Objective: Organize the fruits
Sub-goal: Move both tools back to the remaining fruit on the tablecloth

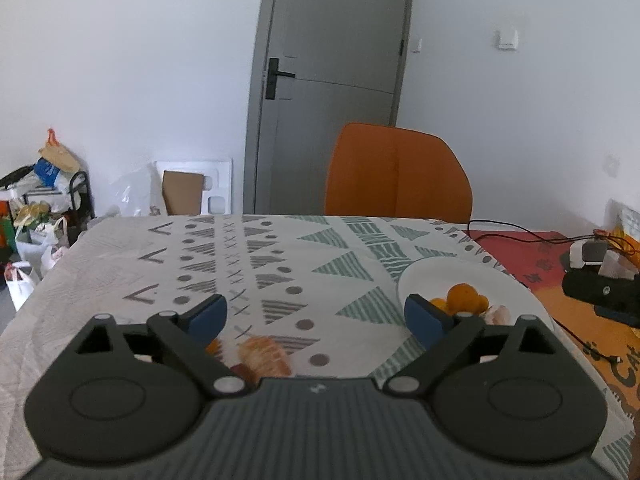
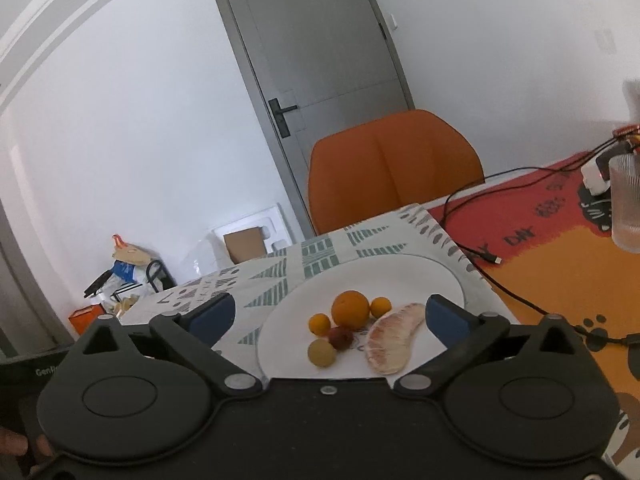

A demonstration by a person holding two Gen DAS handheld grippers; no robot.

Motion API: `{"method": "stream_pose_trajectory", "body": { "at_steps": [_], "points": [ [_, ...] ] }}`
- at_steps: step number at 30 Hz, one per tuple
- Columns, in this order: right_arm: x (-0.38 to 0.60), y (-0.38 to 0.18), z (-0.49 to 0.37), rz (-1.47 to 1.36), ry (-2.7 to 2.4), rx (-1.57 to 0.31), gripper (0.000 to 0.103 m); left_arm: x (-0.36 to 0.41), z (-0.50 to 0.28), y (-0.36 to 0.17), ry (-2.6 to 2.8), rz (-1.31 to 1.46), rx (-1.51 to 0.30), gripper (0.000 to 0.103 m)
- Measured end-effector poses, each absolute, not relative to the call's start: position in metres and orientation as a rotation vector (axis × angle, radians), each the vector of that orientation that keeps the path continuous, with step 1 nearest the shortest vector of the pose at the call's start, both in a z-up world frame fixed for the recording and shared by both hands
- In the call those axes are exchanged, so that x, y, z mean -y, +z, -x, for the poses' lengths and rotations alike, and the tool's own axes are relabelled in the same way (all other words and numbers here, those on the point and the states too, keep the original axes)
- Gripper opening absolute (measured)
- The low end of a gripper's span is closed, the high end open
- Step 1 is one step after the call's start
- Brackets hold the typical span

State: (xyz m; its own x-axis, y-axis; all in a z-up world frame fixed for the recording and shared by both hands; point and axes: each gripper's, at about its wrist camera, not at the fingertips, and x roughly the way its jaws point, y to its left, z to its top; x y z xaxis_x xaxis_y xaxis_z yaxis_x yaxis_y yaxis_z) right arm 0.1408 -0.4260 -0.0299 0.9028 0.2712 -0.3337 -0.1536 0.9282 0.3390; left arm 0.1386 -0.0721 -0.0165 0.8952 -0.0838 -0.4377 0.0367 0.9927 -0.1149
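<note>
Patterned cloth (image 1: 280,264) on the desk lies bare ahead of the left tool (image 1: 316,314). The plate (image 2: 420,276) is crowded at its near half; a black cable (image 2: 472,248) and ribbed glass (image 2: 626,204) flank its right.

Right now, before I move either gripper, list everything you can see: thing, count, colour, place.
plate: 1, white, on the patterned cloth, ahead of the right gripper
orange: 1, orange, centre of plate
small citrus: 2, orange, either side of the orange
yellowish round fruit: 1, near edge of plate
dark red fruit: 1, beside the yellowish one
pomelo segment: 1, pale pink, right part of plate
peeled citrus piece: 1, orange, on the cloth off the plate, by the left gripper
tablecloth: 1, white with grey and green shapes
chair: 1, orange, behind table
door: 1, grey
glass: 1, clear, far right
cable: black, on the orange mat
left gripper: open
right gripper: open
</note>
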Motion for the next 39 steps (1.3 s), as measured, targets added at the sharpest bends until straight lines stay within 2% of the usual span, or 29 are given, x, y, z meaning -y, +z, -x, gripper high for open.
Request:
{"method": "stream_pose_trajectory", "body": {
  "at_steps": [39],
  "points": [
    [0.303, -0.018, -0.1, -0.147, 0.474, -0.518, 0.103, -0.051, -0.033, -0.015, 0.073, 0.236, -0.484, 0.094]
  ]
}}
